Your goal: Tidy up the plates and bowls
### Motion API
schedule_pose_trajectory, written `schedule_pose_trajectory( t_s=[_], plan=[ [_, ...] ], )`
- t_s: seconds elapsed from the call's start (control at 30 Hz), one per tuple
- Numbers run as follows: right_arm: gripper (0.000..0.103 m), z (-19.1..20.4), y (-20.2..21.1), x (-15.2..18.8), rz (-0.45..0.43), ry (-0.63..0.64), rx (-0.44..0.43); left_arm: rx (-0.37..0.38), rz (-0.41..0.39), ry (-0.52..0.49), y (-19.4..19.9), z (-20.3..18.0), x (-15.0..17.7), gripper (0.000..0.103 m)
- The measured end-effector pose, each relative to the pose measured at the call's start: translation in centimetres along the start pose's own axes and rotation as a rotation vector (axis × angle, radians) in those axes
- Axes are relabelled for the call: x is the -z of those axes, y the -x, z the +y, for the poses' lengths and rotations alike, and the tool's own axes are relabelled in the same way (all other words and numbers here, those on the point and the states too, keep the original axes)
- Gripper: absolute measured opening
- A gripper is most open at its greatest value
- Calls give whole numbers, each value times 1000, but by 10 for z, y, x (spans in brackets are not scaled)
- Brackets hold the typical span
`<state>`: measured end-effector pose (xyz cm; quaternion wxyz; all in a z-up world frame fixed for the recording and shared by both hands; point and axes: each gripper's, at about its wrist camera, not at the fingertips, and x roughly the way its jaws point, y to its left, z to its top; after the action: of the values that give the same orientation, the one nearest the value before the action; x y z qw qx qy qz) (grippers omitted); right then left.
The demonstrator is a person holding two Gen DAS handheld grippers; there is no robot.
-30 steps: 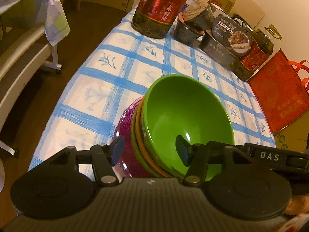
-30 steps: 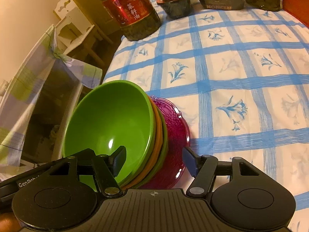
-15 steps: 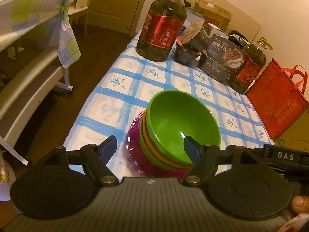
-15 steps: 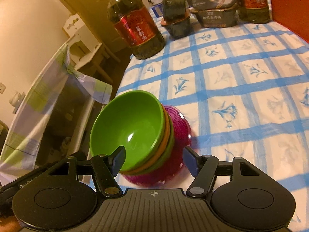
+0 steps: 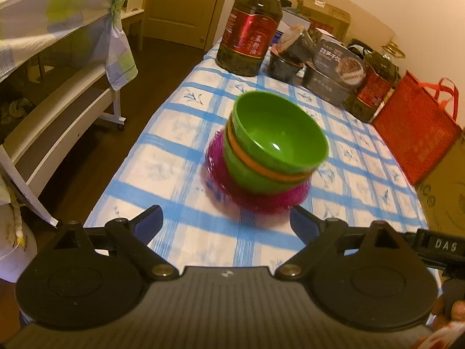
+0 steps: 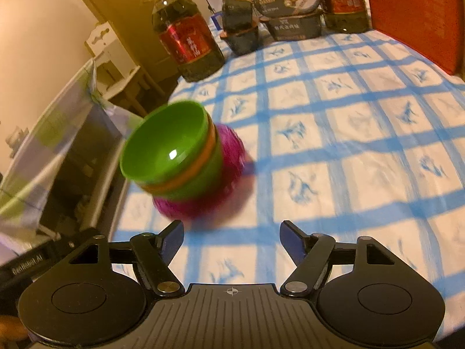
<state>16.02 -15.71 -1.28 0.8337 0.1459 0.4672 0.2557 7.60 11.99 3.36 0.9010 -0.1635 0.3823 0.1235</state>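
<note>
Blurred bowl stack [image 5: 270, 157], magenta base indistinct, both jaws opening, nothing between

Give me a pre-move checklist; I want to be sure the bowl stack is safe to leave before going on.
1. Bowl stack resting on the tablecloth: ok.
2. Left gripper jaws opening, nothing between them: ok.
3. Right gripper jaws opening, nothing between them: ok.
4. Stack nested straight: cannot tell, blurred.
5. Stack clear of the oil bottle: ok.
6. Stack away from the table's edge: cannot tell; right view shows it close.
</note>
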Motion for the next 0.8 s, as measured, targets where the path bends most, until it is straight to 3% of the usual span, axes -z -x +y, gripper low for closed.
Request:
schedule_pose_trajectory(
  t_s=[0.2,0.57,0.8],
  plan=[
    [75,-5,9,32,16,22,36,-52,-7,-69,8,-5,26,94],
    [75,10,31,61,-2,125,102,-17,9,-154,33,-9,49,94],
    [75,14,40,73,-48,149,134,-20,38,-144,38,-7,59,93]
  ],
)
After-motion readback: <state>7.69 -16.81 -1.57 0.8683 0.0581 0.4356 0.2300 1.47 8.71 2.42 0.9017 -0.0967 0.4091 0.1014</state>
